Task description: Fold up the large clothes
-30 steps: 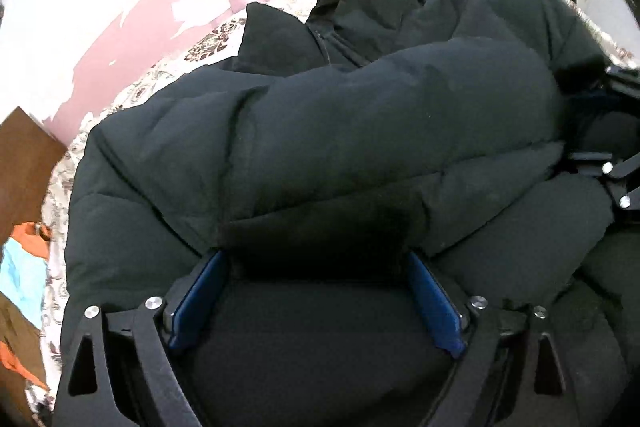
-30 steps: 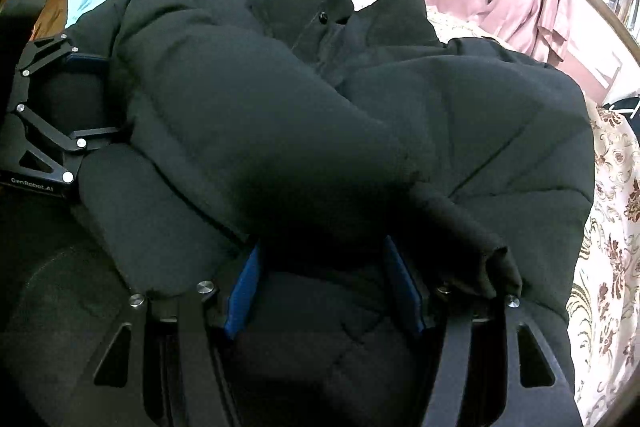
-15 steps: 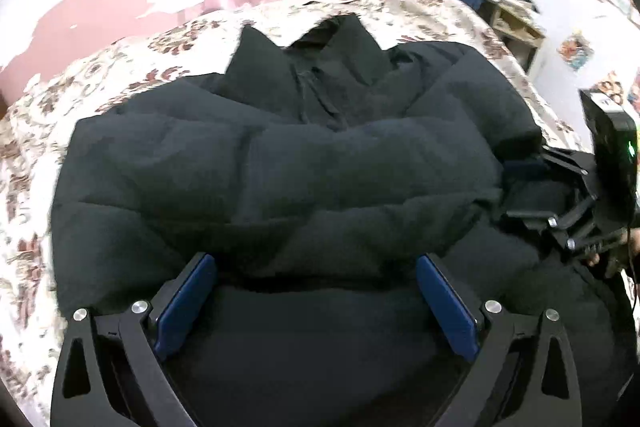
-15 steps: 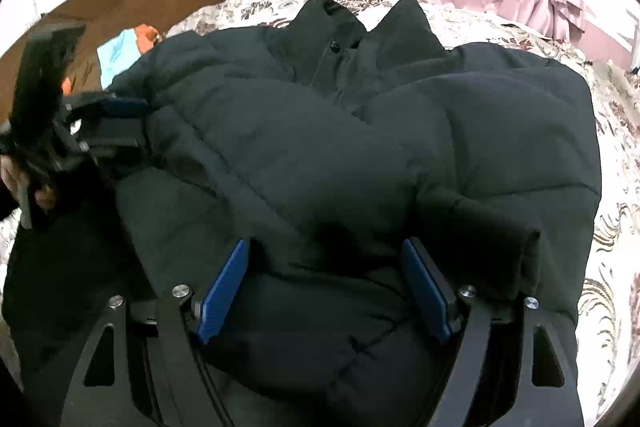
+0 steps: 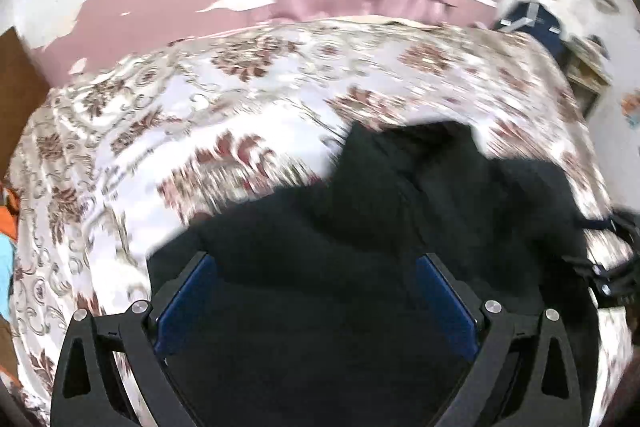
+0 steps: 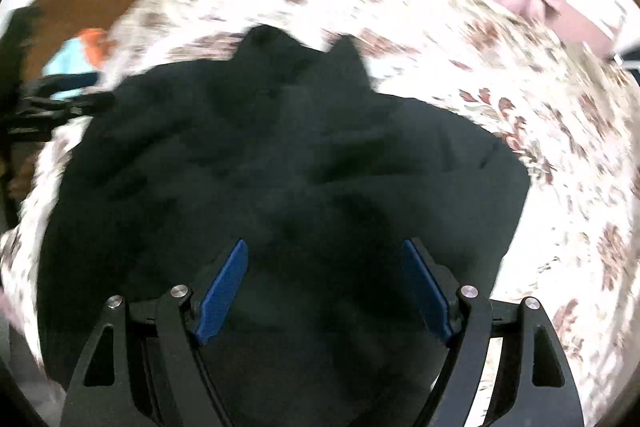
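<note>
- A black padded jacket (image 6: 280, 163) is lying spread on the patterned bed (image 5: 240, 115), below and ahead of both tools.
- Its collar (image 6: 304, 55) is pointing away from the right tool (image 6: 326, 283), two dark peaks standing at the far edge.
- Puffy quilted folds are bunching across its middle, one layer lying doubled over another.
- Its near part is sitting under the gap between the left tool (image 5: 316, 291) fingers, not pinched by either pad as far as the blur lets one tell.
- Its right edge is ending just short of the bedspread's flowers.
</note>
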